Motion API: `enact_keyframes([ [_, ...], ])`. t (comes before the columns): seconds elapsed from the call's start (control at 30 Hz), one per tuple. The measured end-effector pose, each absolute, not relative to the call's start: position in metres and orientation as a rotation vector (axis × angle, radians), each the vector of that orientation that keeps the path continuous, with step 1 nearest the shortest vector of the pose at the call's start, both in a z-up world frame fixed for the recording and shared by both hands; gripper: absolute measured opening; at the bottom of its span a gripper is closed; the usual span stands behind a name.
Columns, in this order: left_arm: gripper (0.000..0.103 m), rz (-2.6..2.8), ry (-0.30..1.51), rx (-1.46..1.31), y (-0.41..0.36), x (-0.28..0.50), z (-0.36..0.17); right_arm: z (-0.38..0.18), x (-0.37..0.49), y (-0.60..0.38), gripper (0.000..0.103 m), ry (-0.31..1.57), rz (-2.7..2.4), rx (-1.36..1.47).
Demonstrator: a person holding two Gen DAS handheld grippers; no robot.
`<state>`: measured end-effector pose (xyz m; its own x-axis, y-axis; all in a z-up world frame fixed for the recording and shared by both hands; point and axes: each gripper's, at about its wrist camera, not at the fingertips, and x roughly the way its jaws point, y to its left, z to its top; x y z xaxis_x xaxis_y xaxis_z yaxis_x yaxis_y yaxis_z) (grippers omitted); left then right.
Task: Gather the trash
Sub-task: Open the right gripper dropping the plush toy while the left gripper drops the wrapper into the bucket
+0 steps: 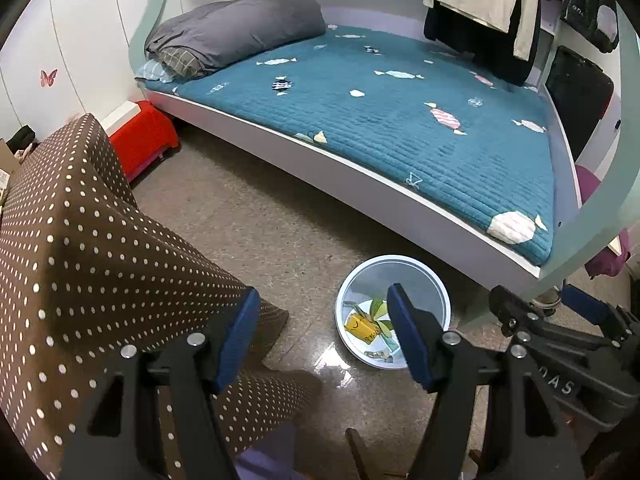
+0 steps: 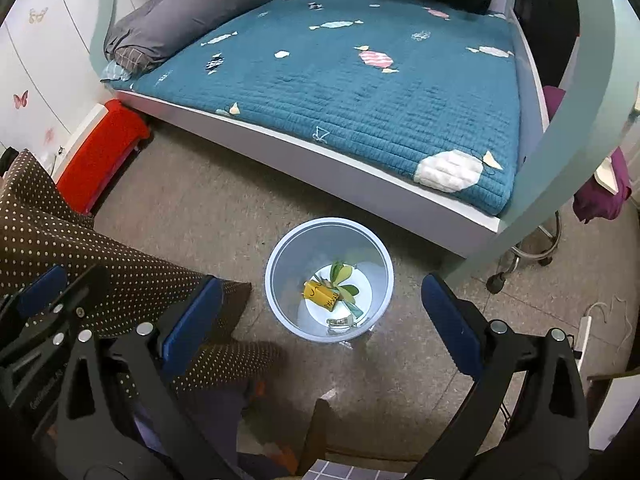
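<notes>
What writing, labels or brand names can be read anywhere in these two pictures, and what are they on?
"DAS": pale letters on the black body of the right gripper, end of a longer word cut off.
Black marks on the yellow wrapper in the bin: too small to read.
Pale lettering on the left gripper body: too blurred.
White letters on the black garment: unreadable.

The left gripper's right finger (image 1: pixel 408 336) covers the right part of the white bin's floor (image 1: pixel 360 346) at lower centre; the small grey scrap (image 2: pixel 340 322) low in the bin is too small to identify; the hanging clothes (image 1: pixel 484 4) are cut off at the top edge; writing on the yellow piece (image 2: pixel 320 295) is illegible.
</notes>
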<state>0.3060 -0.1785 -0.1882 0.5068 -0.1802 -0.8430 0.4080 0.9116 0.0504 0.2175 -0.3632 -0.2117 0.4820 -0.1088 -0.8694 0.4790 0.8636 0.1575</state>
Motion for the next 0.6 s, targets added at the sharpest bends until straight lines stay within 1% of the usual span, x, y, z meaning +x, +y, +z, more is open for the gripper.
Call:
enact_keyframes([
  [0.6,0.065,-0.357,0.906,0.227,-0.152,0.266,-0.157,-0.171,0.179,-0.341,0.098,0.932,-0.381,0.390],
])
